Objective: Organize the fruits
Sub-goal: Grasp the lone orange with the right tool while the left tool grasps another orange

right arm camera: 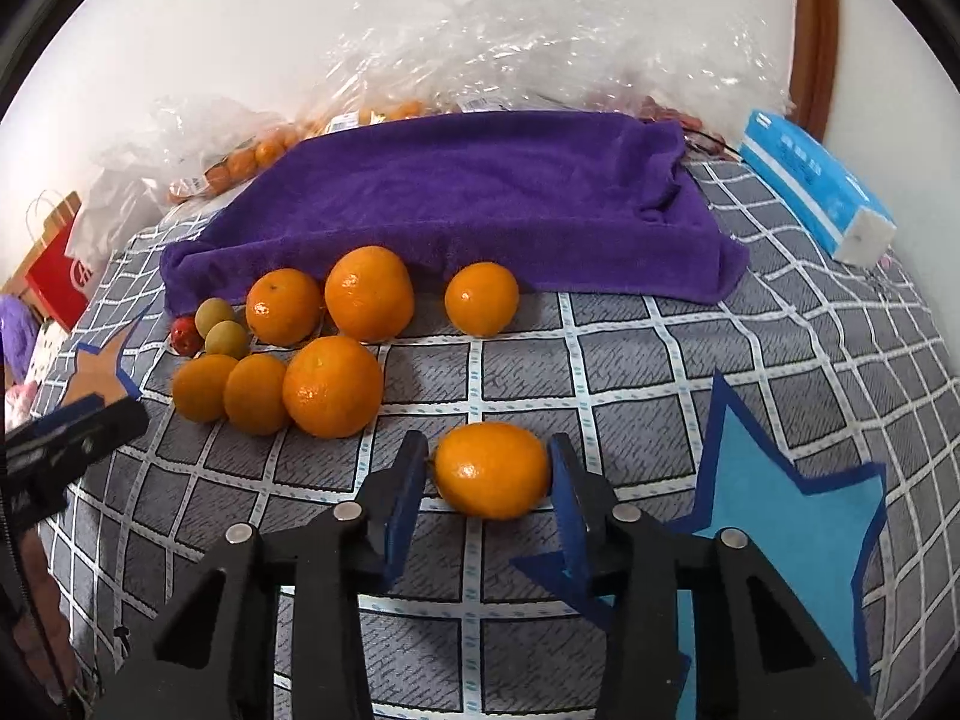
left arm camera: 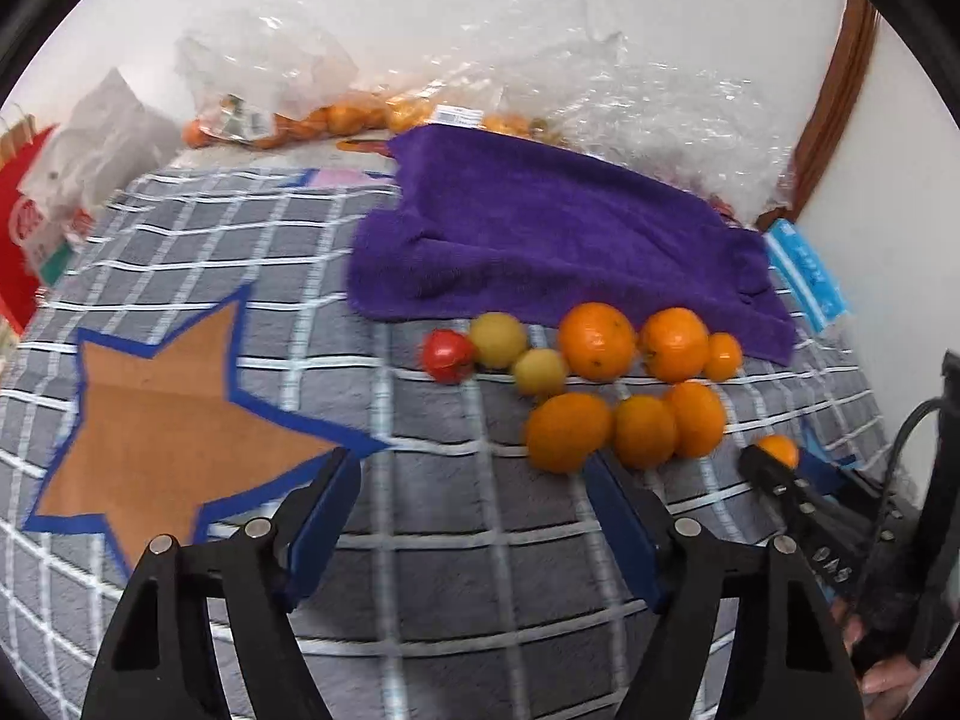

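My right gripper has its pads closed against a mandarin, long axis running pad to pad. Left gripper is open on nothing, with the nearest loose mandarin just ahead and right of its fingers, so left's closer to the pile.

Little can be read. The right gripper, seen from the left wrist, bears pale stamped marks on its black arm, like "SNO" upside down, uncertain. Left of the purple towel, the red bag carries a white round logo, illegible. The blue box has white print, too blurred.
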A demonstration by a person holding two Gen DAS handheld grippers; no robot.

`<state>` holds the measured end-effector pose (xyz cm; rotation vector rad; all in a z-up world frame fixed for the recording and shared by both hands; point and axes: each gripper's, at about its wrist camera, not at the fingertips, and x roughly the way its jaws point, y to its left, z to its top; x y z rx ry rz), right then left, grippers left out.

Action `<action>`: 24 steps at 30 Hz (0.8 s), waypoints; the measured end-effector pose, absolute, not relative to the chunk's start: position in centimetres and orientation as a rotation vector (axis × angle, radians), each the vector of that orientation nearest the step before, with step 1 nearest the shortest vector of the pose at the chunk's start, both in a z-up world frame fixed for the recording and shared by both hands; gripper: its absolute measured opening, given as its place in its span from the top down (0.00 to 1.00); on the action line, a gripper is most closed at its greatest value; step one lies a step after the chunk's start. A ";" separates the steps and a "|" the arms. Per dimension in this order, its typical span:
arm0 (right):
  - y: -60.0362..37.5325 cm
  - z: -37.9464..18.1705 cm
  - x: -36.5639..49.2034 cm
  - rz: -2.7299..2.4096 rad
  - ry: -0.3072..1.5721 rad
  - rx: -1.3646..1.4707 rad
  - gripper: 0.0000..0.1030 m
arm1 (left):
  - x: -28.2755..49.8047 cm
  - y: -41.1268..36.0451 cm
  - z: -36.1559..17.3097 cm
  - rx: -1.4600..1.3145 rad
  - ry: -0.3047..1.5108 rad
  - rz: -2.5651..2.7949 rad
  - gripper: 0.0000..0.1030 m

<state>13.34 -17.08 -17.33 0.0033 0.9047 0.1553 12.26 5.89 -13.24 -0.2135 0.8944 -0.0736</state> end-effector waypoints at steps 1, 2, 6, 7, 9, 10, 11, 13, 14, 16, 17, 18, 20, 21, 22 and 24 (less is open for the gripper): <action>-17.1 -17.4 13.3 0.148 0.903 -0.009 0.61 | 12.4 5.6 -13.3 -0.213 0.892 -0.091 0.28; -17.2 -17.4 13.3 0.148 0.901 -0.016 0.61 | 12.5 5.1 -13.3 -0.205 0.884 -0.114 0.28; -17.5 -17.8 13.3 0.179 0.896 -0.005 0.61 | 13.0 3.1 -13.5 -0.148 0.877 -0.131 0.33; -17.5 -17.9 13.3 0.181 0.899 -0.008 0.60 | 13.2 2.6 -13.7 -0.136 0.874 -0.133 0.34; -17.2 -17.9 13.3 0.167 0.893 -0.034 0.60 | 13.6 2.1 -14.0 -0.117 0.877 -0.123 0.39; -17.1 -17.9 13.3 0.166 0.892 -0.043 0.60 | 13.5 2.0 -13.9 -0.121 0.859 -0.121 0.43; -17.0 -18.0 13.3 0.169 0.893 -0.040 0.60 | 13.5 2.0 -13.9 -0.123 0.852 -0.122 0.45; -17.4 -18.0 13.3 0.181 0.891 -0.014 0.60 | 13.4 2.2 -13.8 -0.125 0.845 -0.140 0.53; -17.7 -17.9 13.3 0.187 0.890 0.007 0.60 | 13.3 2.3 -13.9 -0.128 0.844 -0.153 0.55; -18.0 -18.0 13.4 0.193 0.889 0.029 0.60 | 13.4 2.3 -14.0 -0.119 0.853 -0.153 0.57; -18.0 -17.9 13.5 0.195 0.889 0.033 0.60 | 13.6 2.3 -14.2 -0.109 0.859 -0.153 0.58; -18.0 -17.9 13.5 0.194 0.890 0.032 0.60 | 13.6 2.3 -14.3 -0.112 0.856 -0.157 0.59; -17.9 -18.0 13.5 0.189 0.890 0.017 0.60 | 13.8 2.2 -14.4 -0.117 0.855 -0.156 0.60; -17.8 -18.0 13.6 0.184 0.891 0.003 0.60 | 14.0 2.2 -14.5 -0.116 0.857 -0.152 0.62; -17.7 -18.0 13.6 0.181 0.891 -0.004 0.60 | 14.2 2.2 -14.6 -0.117 0.863 -0.151 0.66; -17.5 -18.0 13.5 0.177 0.890 -0.014 0.61 | 14.2 2.2 -14.8 -0.123 0.862 -0.157 0.66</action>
